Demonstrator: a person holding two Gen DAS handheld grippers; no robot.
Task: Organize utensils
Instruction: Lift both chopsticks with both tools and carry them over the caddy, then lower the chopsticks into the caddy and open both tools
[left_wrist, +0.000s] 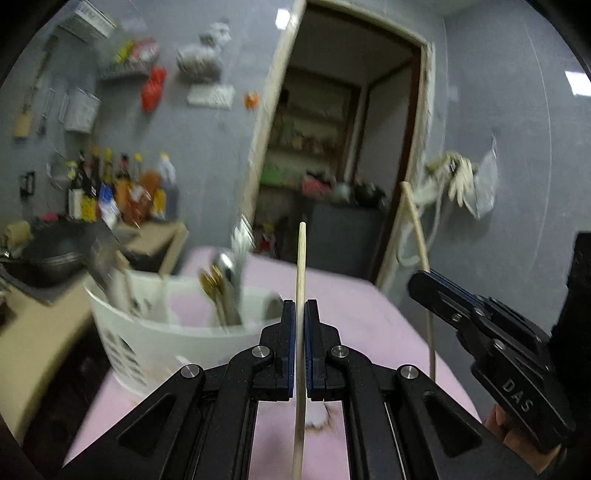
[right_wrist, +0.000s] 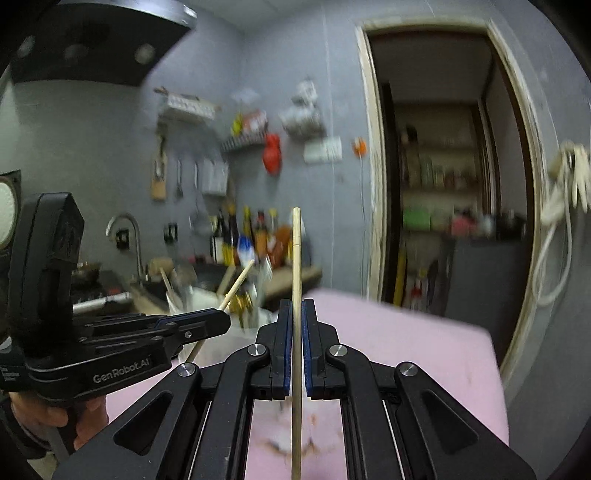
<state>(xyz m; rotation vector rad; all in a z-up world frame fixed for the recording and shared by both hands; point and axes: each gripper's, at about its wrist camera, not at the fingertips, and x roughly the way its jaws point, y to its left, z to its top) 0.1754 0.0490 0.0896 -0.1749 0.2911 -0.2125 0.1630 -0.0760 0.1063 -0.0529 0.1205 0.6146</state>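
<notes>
My left gripper (left_wrist: 300, 306) is shut on a pale wooden chopstick (left_wrist: 300, 273) that stands upright between its blue pads. My right gripper (right_wrist: 295, 304) is shut on a second wooden chopstick (right_wrist: 296, 258), also upright. In the left wrist view the right gripper (left_wrist: 424, 278) shows at the right with its chopstick (left_wrist: 415, 225) sticking up. In the right wrist view the left gripper (right_wrist: 221, 319) shows at the left with its chopstick (right_wrist: 236, 286) tilted. A white tub (left_wrist: 122, 325) on the pink table (left_wrist: 354, 306) holds several spoons and other utensils (left_wrist: 225, 284), left of and beyond my left gripper.
A counter (left_wrist: 33, 325) with a dark pan (left_wrist: 51, 254) and sauce bottles (left_wrist: 122, 192) lies at the left. An open doorway (left_wrist: 332, 147) to a pantry is straight ahead. The grey wall carries racks and hanging items. A tap (right_wrist: 129, 236) and sink stand far left.
</notes>
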